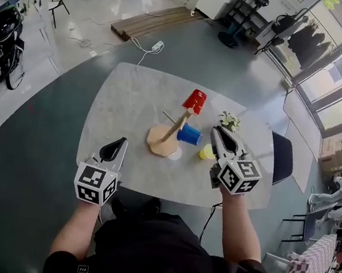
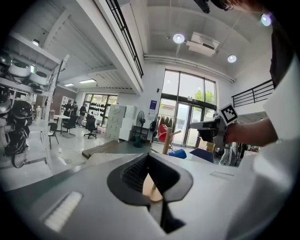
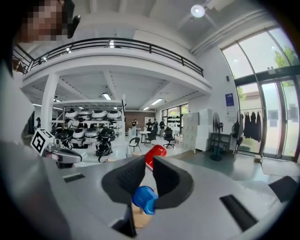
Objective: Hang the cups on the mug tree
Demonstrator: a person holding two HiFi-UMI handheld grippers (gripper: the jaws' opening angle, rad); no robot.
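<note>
The wooden mug tree [image 1: 173,130] stands mid-table. A red cup [image 1: 195,100] sits upside down on its top, and a blue cup [image 1: 189,134] hangs on a side peg. A yellow cup [image 1: 207,151] rests on the table beside my right gripper [image 1: 216,131]. That gripper hovers just right of the tree. In the right gripper view its jaws [image 3: 149,158] leave only a narrow slit with nothing in it; through the slit show the red cup [image 3: 157,151] and the blue cup [image 3: 143,199]. My left gripper [image 1: 122,140] is shut and empty near the front left edge, pointing at the tree [image 2: 167,143].
A small white thing [image 1: 175,155] lies by the tree's base. A little potted plant [image 1: 229,120] stands behind the right gripper. The marble table [image 1: 125,101] has bare surface on its left half. A dark chair [image 1: 281,158] stands off its right edge.
</note>
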